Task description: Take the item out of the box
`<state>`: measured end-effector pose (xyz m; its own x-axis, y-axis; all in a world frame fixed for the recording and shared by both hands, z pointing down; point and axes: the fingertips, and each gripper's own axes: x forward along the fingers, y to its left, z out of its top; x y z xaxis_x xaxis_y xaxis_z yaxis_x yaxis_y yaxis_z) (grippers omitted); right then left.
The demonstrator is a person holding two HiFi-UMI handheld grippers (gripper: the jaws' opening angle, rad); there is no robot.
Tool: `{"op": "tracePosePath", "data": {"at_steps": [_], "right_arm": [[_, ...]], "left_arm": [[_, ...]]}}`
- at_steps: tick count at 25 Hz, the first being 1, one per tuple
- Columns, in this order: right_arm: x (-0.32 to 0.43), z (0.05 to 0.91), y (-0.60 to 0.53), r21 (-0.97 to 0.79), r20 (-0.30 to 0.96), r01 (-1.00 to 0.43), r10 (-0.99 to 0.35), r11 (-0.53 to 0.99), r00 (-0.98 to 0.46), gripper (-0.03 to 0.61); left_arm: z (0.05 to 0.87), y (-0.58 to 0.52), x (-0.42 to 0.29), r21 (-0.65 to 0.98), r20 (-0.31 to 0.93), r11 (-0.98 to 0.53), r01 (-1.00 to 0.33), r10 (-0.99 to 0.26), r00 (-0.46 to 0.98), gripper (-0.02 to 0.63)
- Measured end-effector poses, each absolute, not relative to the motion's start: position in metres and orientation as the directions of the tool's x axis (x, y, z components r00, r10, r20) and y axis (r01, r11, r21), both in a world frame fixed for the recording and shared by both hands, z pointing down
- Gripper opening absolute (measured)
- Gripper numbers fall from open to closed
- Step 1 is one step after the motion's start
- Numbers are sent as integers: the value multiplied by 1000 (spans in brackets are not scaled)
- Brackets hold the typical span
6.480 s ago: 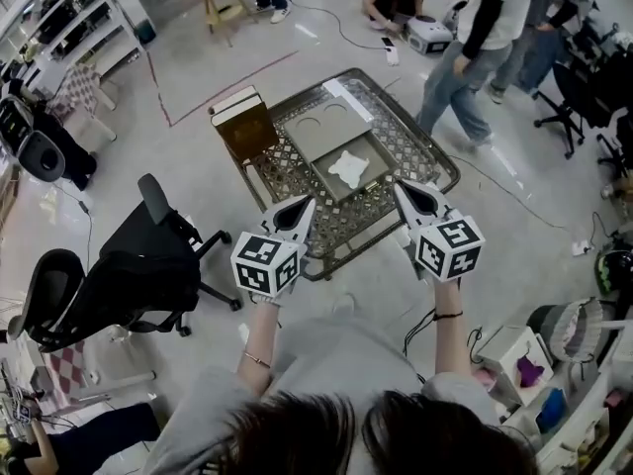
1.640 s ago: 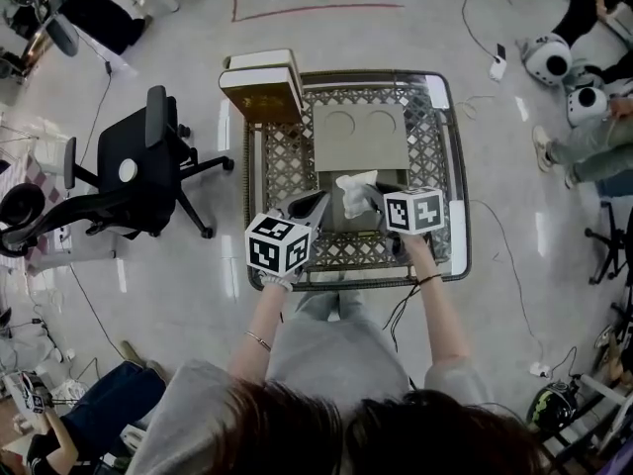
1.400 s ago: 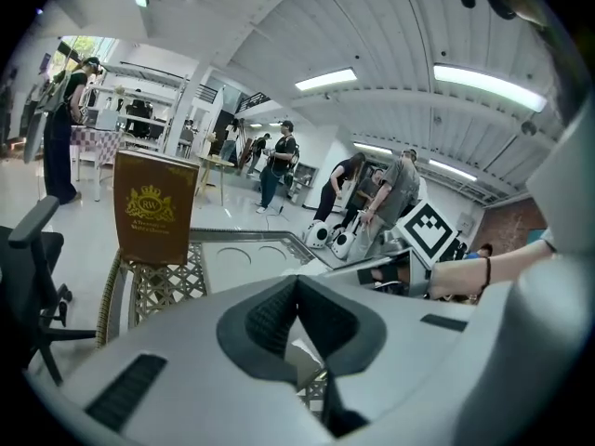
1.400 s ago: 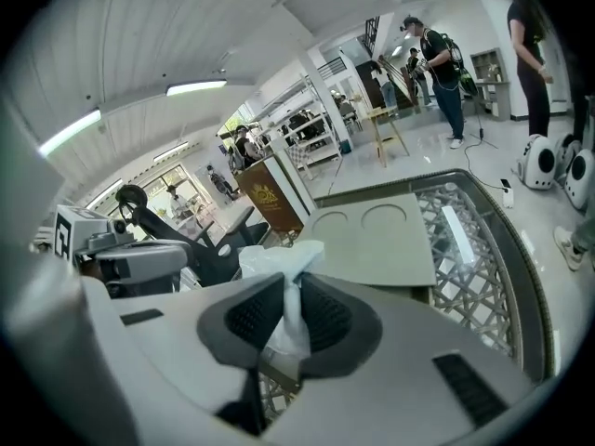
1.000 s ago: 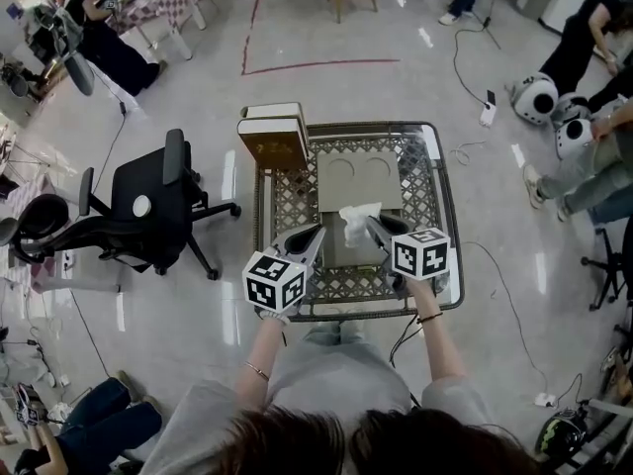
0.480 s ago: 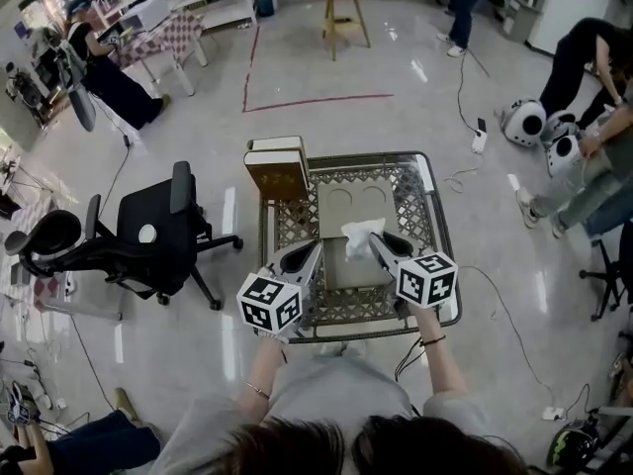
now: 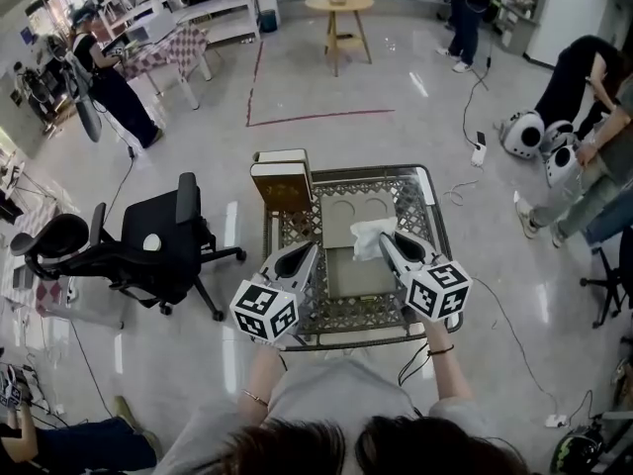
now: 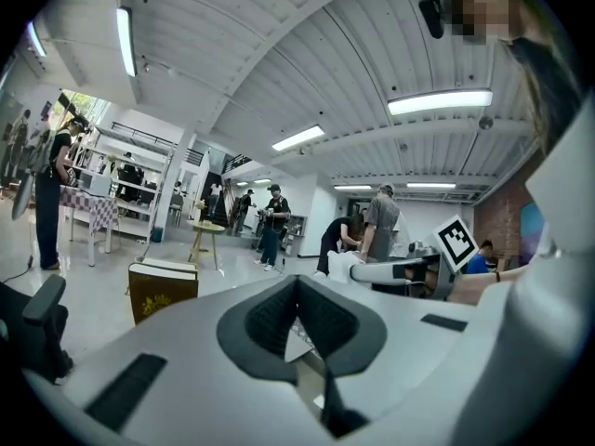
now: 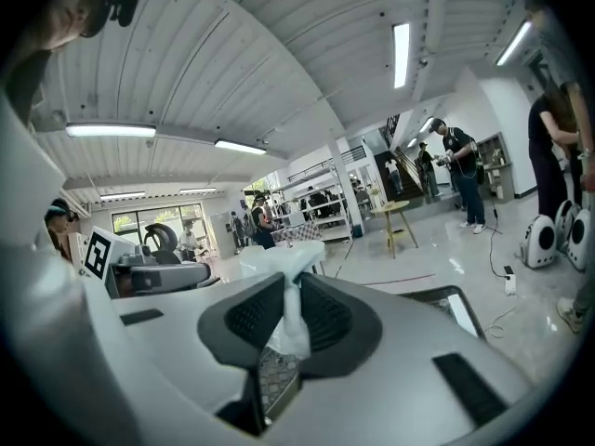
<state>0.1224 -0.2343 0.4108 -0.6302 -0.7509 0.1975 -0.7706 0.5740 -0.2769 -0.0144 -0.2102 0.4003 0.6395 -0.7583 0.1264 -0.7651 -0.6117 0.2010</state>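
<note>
A shallow grey box (image 7: 356,275) lies open on the metal lattice table (image 7: 348,338), its lid (image 7: 358,212) flat behind it. My right gripper (image 7: 384,238) is shut on a crumpled white item (image 7: 368,233) and holds it in the air above the far end of the box. In the right gripper view the white item (image 9: 282,277) is pinched between the dark pads (image 9: 253,316) and bulges past the tips of my right gripper (image 9: 290,284). My left gripper (image 7: 313,249) hovers over the box's left edge. In its own view my left gripper (image 8: 297,282) has its tips together with nothing in them.
A brown box with a pale top (image 7: 282,180) stands at the table's far left corner. A black office chair (image 7: 148,253) is on the floor to the left. People stand and crouch at the right (image 7: 593,117), with cables on the floor. A round wooden table (image 7: 339,4) stands far back.
The right gripper has kept its hold on the white item and carried it up and a little right, away from the box's floor. The left gripper stayed beside it. The head view has tilted up.
</note>
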Motion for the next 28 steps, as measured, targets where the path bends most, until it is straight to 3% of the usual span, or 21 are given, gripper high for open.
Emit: {"op": "tracePosePath", "data": {"at_steps": [16,28], "right_arm": [[138,342,-230,-117,7,-801,-806,588,-592,71],[145,326,-228,-82,-32,-816,-820,572,-572,69]], "left_arm": [[348,-209,-33,121,-7,-609,-784,-790,613,17],[330,-207,-47,94,-65,-592,-800,-806,589,17]]}}
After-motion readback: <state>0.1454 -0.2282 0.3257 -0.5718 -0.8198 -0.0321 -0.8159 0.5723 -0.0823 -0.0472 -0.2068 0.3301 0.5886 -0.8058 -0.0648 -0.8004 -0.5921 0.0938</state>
